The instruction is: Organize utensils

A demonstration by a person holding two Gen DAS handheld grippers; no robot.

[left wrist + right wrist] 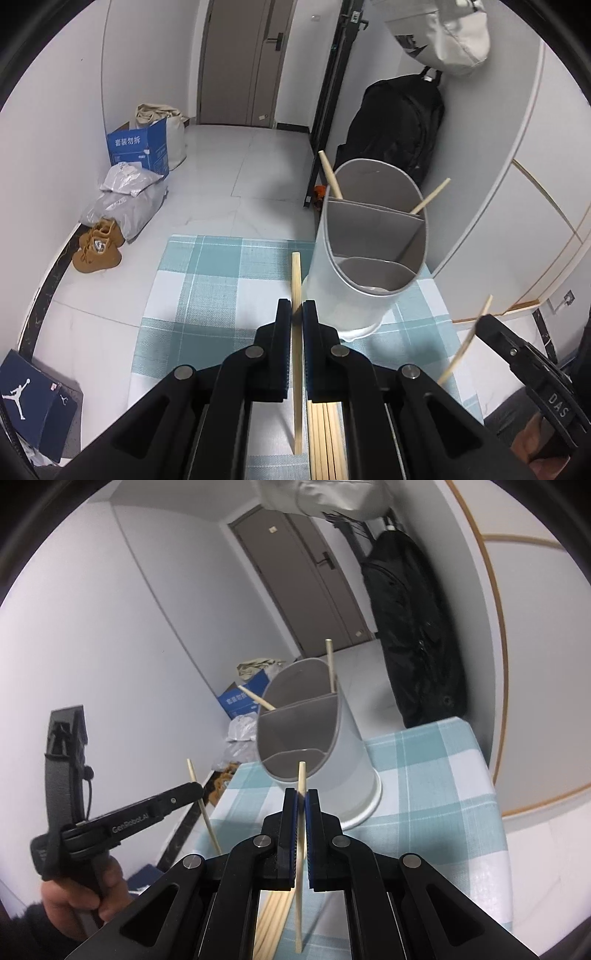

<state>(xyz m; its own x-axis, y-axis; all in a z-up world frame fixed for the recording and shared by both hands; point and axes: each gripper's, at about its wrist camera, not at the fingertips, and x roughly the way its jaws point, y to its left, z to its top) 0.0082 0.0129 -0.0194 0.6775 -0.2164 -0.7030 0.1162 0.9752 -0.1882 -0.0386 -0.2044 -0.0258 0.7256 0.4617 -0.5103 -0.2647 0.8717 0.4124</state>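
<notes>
The left claw (297, 310) is clenching one chopstick (296, 280) between its pads, the stick running along the line of the fingers with its tip poking out ahead, close beside the holder (325, 266). The right claw (302, 799) is likewise gripping a single stick (301, 775), which is pointing up toward the holder's near rim and hanging down below the pads.

The holder is standing on the checked cloth (192, 280) covering the worktop, a pale oval tub split by grey dividers into compartments. Two sticks (330, 173) are already leaning in its far compartment, one tipping out to each side. The near compartment is showing only its grey floor.

A loose bundle of chopsticks (327, 439) is lying on the cloth below the left claw, partly hidden by the claw's black linkage; from the right wrist view the same bundle is peeking out under the right claw.

A hand (79, 901) is wrapping around the handle of the left claw, seen at the lower left of the right wrist view, with its stick slanting up past the claw's tip.

Beyond the worktop, a backpack (399, 129) is hanging by the wall, a blue box (138, 147) and boots (98, 245) are sitting on the floor.
</notes>
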